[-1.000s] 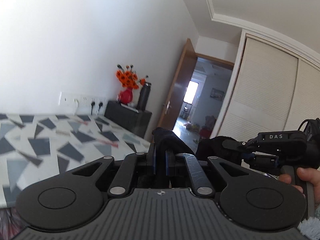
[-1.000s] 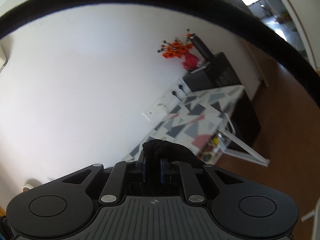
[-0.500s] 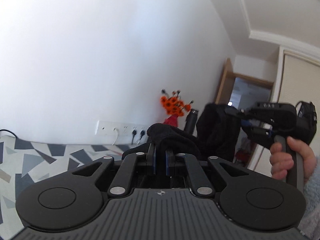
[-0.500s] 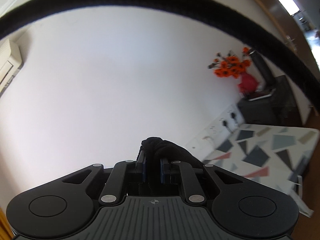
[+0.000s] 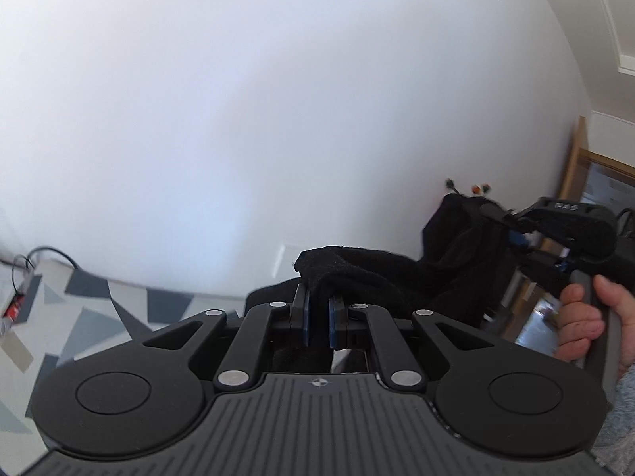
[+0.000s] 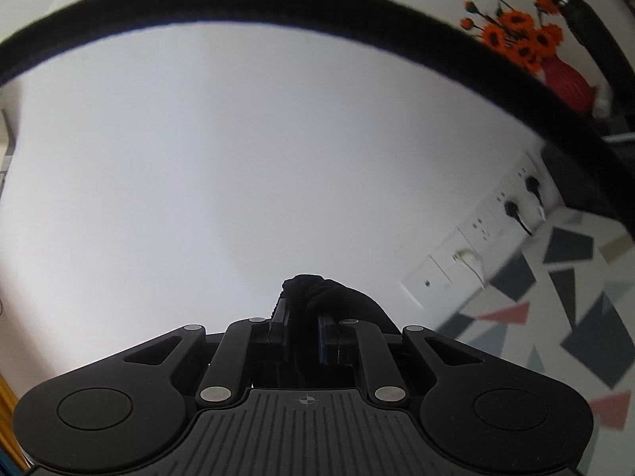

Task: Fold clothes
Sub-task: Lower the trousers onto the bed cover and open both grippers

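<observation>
Both hands have swung toward the white wall (image 5: 246, 119). Left gripper (image 5: 317, 319) pinches the black cloth (image 5: 357, 273), which stretches sideways to the right gripper (image 5: 512, 224) (marked "DAS"), also clamped on it above the patterned table (image 5: 79, 317).

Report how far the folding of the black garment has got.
Done: both grippers have taken hold of the black garment. The left gripper and right gripper are each shut on a bunch of its fabric. In hand: it is held in the air between them, above the patterned surface. Left: no fold is visible yet; the garment has still to be laid flat and folded.
</observation>
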A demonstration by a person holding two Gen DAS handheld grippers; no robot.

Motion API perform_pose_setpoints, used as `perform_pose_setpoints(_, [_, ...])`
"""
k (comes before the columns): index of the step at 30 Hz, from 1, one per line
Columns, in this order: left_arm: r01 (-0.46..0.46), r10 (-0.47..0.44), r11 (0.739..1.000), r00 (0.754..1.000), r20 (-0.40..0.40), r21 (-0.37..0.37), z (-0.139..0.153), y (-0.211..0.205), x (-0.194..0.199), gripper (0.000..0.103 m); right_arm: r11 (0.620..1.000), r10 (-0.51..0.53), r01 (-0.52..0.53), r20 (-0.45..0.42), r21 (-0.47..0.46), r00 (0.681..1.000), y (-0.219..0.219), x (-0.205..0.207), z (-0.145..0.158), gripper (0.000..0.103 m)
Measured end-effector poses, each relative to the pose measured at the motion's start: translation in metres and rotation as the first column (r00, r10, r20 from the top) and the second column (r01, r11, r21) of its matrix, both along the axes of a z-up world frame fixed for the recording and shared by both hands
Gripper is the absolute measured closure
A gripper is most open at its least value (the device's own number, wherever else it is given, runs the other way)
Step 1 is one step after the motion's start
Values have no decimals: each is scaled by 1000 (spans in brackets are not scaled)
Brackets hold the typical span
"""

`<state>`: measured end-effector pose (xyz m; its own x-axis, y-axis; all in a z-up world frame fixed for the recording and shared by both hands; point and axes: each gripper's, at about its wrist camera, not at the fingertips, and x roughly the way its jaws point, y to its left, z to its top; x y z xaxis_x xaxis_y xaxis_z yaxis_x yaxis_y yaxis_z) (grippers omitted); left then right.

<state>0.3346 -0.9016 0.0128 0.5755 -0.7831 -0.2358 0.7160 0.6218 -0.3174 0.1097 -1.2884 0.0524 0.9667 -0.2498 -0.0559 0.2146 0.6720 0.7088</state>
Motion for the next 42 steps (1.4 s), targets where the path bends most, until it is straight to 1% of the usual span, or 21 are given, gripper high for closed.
perform_pose_setpoints(2, [-53,53,999,999,13,2,-1,-11,5,94,997,31,-29,28,-69,999,-19,7,10,91])
perform_pose_setpoints(5, [-107,105,992,994,20,70,-11,-24,14,94,988,73,-72,-4,-140,997,-41,23,-2,91])
perform_pose_setpoints(6, [-129,126,986,992,30,101,-16,-29,17,94,987,86,-89,-31,-133,996,-44,28,-12,91])
perform_pose_setpoints(8, [-179,175,969,984,40,168,-29,-30,21,94,989,116,-124,-107,-74,988,-51,40,-42,91])
perform_pose_setpoints(10, [-224,221,946,974,39,236,-44,-28,25,94,988,152,-157,-210,-7,966,-55,53,-80,91])
perform_pose_setpoints(11, [-241,240,933,970,36,268,-52,-26,27,94,983,185,-183,-270,35,945,-55,60,-102,91])
perform_pose_setpoints(13, [-251,266,912,964,-3,324,-72,-19,35,94,965,259,-224,-369,137,892,-51,72,-145,90])
perform_pose_setpoints(14, [-254,279,901,960,-22,352,-82,-15,39,94,948,311,-249,-422,197,852,-39,76,-167,90])
perform_pose_setpoints(16, [-259,303,876,952,-47,406,-100,-9,46,94,917,392,-278,-504,287,770,-13,81,-202,88])
perform_pose_setpoints(17, [-259,317,863,946,-66,435,-108,-6,48,94,897,432,-288,-534,335,727,20,73,-215,87])
perform_pose_setpoints(20, [-264,358,837,927,-115,479,-123,6,59,94,856,488,-253,-541,451,685,43,64,-240,80])
perform_pose_setpoints(23, [-290,398,810,910,-114,509,-129,20,62,93,864,461,-220,-535,453,708,61,51,-232,71])
perform_pose_setpoints(24, [-298,407,806,906,-114,512,-130,25,62,93,872,447,-215,-532,440,719,61,49,-227,67])
perform_pose_setpoints(28, [-328,446,786,888,-114,524,-132,44,64,93,919,364,-199,-539,341,760,36,50,-203,53])
perform_pose_setpoints(30, [-343,468,775,876,-116,530,-132,54,63,93,945,295,-149,-568,290,768,26,53,-197,49])
perform_pose_setpoints(32, [-353,480,769,870,-116,533,-134,62,63,93,957,222,-55,-597,284,771,14,55,-203,49])
perform_pose_setpoints(34, [-359,487,759,867,-106,543,-134,66,62,93,957,139,59,-630,283,764,2,59,-215,49])
perform_pose_setpoints(36, [-360,488,748,868,-95,558,-135,69,60,93,954,49,165,-676,249,735,-6,61,-229,49])
perform_pose_setpoints(38, [-362,485,737,871,-74,571,-136,70,57,92,944,-29,254,-718,208,696,-13,63,-242,49])
perform_pose_setpoints(40, [-372,488,724,871,-50,581,-136,72,55,92,928,-65,309,-728,207,683,-19,60,-253,49])
perform_pose_setpoints(42, [-394,507,713,861,-39,580,-134,77,55,92,917,-89,338,-720,210,688,-20,60,-260,49])
